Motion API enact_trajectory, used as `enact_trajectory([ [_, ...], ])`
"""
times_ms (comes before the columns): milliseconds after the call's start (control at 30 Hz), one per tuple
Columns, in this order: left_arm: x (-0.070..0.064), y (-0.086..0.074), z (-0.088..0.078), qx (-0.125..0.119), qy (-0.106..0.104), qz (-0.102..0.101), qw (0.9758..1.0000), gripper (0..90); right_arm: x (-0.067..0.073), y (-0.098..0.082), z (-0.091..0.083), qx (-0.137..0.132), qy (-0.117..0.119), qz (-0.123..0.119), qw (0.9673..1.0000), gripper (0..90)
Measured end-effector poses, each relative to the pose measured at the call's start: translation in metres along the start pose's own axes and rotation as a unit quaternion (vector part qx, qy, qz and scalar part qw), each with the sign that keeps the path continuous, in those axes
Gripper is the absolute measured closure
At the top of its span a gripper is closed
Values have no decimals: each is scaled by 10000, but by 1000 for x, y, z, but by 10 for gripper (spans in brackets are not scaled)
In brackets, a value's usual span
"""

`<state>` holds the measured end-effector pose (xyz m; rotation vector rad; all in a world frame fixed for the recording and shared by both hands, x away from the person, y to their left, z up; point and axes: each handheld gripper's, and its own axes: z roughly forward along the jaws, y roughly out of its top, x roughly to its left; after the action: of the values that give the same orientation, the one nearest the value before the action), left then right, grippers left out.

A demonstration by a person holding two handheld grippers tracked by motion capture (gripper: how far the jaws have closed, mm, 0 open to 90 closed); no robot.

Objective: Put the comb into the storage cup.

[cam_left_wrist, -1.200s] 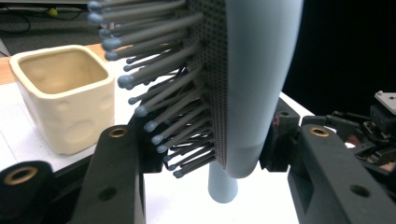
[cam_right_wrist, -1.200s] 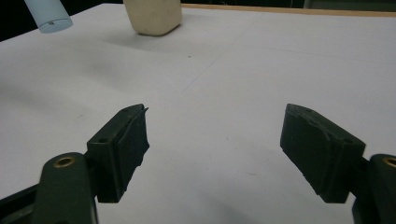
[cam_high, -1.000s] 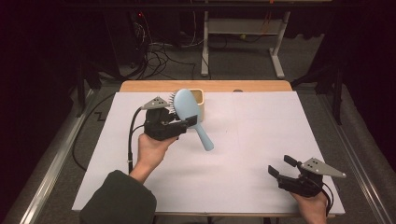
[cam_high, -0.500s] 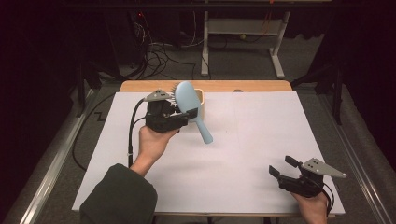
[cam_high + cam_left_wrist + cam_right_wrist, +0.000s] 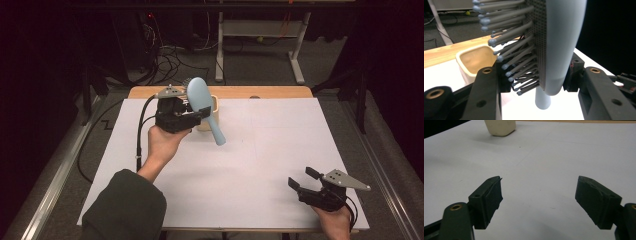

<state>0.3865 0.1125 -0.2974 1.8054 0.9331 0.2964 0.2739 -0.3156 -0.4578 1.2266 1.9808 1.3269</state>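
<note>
Hairbrush (image 5: 202, 102) has lifted up and back since the earlier frame, now over the cream cup (image 5: 208, 113) at the far table (image 5: 260, 165) edge. Left gripper (image 5: 196, 116) fingers clamp the brush head, bristles to one side, handle hanging down. Right gripper (image 5: 300, 179) fingers wide, nothing between, low near the table's front corner.

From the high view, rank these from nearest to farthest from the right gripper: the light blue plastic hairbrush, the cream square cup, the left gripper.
Measured from the right gripper, at the table's near right corner:
1. Light blue plastic hairbrush, its handle end reaching nearest.
2. Cream square cup, behind the brush, near the far edge.
3. Left gripper, farthest left, clamping the brush.
</note>
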Motion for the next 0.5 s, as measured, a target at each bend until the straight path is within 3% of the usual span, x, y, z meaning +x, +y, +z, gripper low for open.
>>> enact_trajectory([
  [500,1,20,9,10,117,80,9999,532,-1,0,0,-6,19,26,10000,223],
])
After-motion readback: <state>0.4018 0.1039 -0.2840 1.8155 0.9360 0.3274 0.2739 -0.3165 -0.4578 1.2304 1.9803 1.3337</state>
